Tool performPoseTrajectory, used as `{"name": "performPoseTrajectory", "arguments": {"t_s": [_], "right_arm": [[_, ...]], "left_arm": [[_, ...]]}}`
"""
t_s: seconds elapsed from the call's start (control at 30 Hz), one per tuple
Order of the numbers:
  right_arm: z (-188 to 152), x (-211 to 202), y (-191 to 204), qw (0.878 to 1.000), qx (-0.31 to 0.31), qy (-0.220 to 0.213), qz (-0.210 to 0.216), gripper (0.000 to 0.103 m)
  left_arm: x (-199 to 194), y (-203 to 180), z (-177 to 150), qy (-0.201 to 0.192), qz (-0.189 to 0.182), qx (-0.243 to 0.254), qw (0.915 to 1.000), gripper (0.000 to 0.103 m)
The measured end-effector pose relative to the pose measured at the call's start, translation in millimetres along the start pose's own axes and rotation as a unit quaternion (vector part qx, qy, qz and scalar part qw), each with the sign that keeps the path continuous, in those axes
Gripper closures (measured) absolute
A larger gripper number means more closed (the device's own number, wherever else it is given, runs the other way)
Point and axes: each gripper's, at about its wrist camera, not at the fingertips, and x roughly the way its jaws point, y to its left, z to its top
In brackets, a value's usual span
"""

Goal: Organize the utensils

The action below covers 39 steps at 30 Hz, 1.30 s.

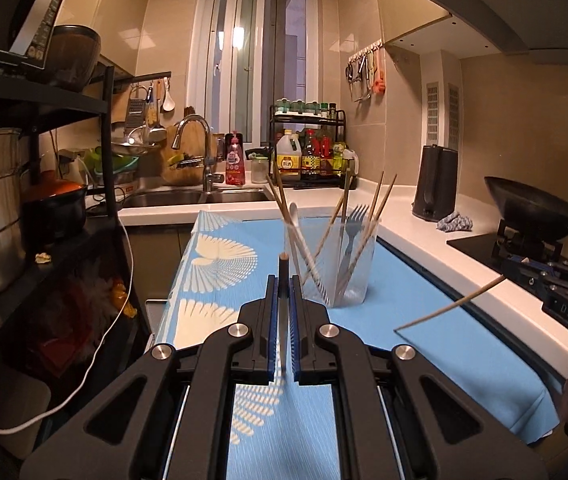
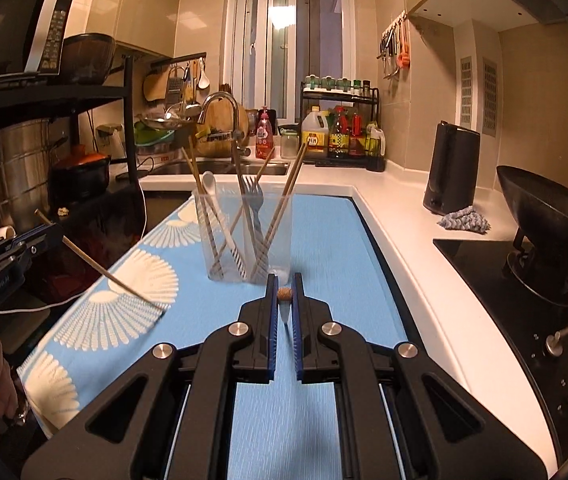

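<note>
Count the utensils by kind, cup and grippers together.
Wooden chopsticks: 7 (5 in the cup, 1 in the left gripper, 1 in the right gripper)
Grey stick, kind unclear: 1
Fork: 1
Spoon: 1
Total: 10

The cloth is light blue with white fan shapes along its left edge. The clear cup holds tan chopsticks, a white spoon and a grey fork.

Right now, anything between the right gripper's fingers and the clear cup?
Nothing. In the right wrist view only bare blue cloth separates the right gripper, shut on a chopstick, from the clear cup.
</note>
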Motion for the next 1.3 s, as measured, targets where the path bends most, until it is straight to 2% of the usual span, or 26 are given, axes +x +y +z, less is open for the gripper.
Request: {"name": "performPoseTrajectory", "arguments": {"t_s": [0.17,0.3,0.6,0.73,0.83,0.93,1.03,1.17,1.3], "right_arm": [[28.3,6.7,-1.6,1.0,0.003,0.014,0.027,0.096],[65.8,9.7,-6.6,0.999,0.004,0.02,0.046,0.096],[175.5,16.2,-14.5,0.997,0.011,-0.037,0.069,0.096],[216.0,28.6,-8.5,0.996,-0.001,-0.062,0.066,0.097],[238.3,40.7,-7.2,0.995,-0.002,-0.082,0.06,0.097],[249.9,58.9,-6.5,0.994,0.003,-0.092,0.059,0.097],[247.4,86.9,0.0,0.995,-0.004,-0.081,0.053,0.097],[228.5,125.0,8.6,0.998,-0.019,-0.047,0.048,0.097],[206.8,161.5,8.2,0.998,-0.016,0.009,0.052,0.096]], "left_arm": [[22.1,21.2,33.0,0.042,-0.028,-0.031,0.9983,0.098],[35.1,33.8,59.6,0.062,-0.044,-0.044,0.9961,0.098],[51.8,27.1,143.5,0.039,-0.075,-0.03,0.9959,0.098],[62.4,18.4,180.0,0.018,-0.086,-0.019,0.996,0.098],[78.4,13.9,194.7,0.012,-0.093,-0.022,0.9954,0.098],[101.1,8.7,194.5,0.015,-0.083,-0.017,0.9963,0.098],[132.5,9.1,182.0,0.042,-0.085,-0.025,0.9952,0.098],[164.4,9.2,157.9,0.08,-0.085,-0.03,0.9927,0.098],[181.1,2.3,139.0,0.111,-0.083,-0.017,0.9901,0.098]]}}
